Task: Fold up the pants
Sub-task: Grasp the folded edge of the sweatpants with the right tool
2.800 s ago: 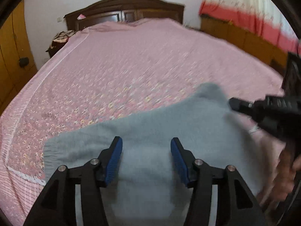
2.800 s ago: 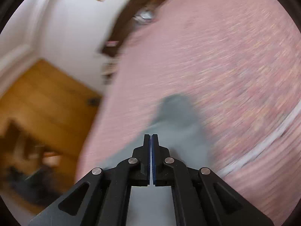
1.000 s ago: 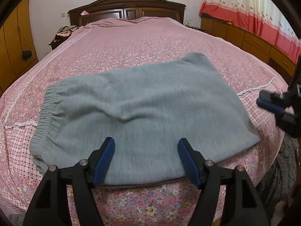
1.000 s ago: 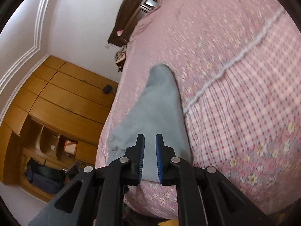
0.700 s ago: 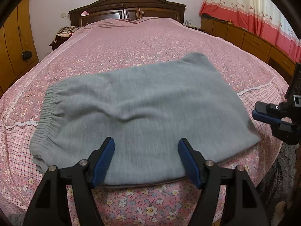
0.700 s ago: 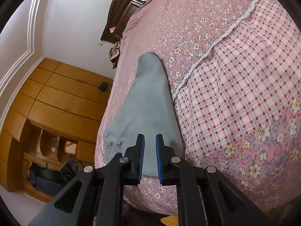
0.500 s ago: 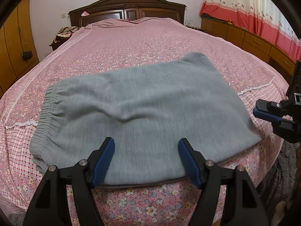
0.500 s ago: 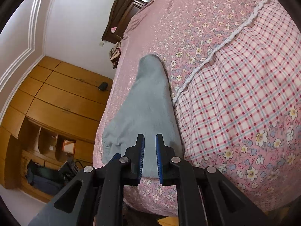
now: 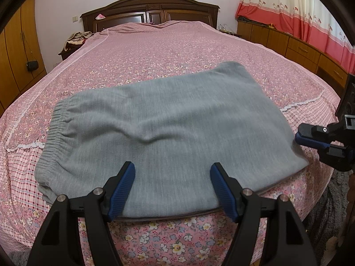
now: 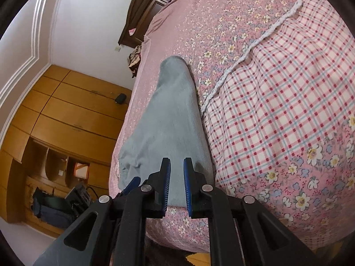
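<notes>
The grey pants (image 9: 168,130) lie folded into a broad, flat rectangle across the lower middle of the left wrist view, on the foot end of the bed (image 9: 177,51), which wears a pink flowered cover. Their gathered elastic waistband (image 9: 55,130) sits at the left of the frame, and a soft crease dips across the middle of the cloth. The near edge runs just along the edge of the mattress. In the right wrist view the same pants (image 10: 170,122) show as a long grey strip through the centre of the frame, seen end-on.

The left claw (image 9: 172,173) stands wide open at the bottom centre, its blue pads over the near part of the pants with cloth showing between them; it grips nothing. The right claw (image 10: 177,177) has its pads drawn nearly together, with a narrow gap and nothing between them, at the bottom centre of its own view. From the left wrist view it sits at the right edge (image 9: 298,136), just beside the right border of the pants; whether it touches the cloth I cannot tell.

Against a second ago, the pants lie unchanged and the left claw is where it was, while the right claw has come a little lower and closer to the cloth's edge.
</notes>
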{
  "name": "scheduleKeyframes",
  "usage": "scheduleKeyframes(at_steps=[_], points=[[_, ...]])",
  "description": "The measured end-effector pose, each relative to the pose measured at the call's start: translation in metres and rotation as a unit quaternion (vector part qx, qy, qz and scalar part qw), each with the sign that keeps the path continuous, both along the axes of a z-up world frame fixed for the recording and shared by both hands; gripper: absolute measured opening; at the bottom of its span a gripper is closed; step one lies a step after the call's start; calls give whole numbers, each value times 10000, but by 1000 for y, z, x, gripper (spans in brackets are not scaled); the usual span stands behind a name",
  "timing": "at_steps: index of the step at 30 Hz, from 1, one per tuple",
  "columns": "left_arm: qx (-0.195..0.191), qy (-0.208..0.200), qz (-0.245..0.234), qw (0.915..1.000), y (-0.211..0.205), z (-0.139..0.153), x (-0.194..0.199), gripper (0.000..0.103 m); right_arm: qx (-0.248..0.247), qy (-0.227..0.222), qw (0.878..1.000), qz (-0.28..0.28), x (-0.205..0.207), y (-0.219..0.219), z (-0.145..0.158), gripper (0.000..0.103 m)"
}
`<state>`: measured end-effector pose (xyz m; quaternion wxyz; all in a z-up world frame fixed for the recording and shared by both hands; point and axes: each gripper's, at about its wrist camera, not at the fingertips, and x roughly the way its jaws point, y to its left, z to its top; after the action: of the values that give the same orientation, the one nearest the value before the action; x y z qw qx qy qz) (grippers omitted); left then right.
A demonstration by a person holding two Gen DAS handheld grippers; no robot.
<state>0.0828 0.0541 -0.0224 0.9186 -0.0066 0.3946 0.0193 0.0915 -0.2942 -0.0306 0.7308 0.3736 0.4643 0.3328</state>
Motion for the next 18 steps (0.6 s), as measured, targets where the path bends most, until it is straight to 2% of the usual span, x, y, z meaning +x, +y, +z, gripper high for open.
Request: scheduleKeyframes(at_steps=[18], points=[[-1, -4, -12, 10000, 1, -1, 2, 74, 69, -86, 9999, -50, 0, 0, 11, 13]])
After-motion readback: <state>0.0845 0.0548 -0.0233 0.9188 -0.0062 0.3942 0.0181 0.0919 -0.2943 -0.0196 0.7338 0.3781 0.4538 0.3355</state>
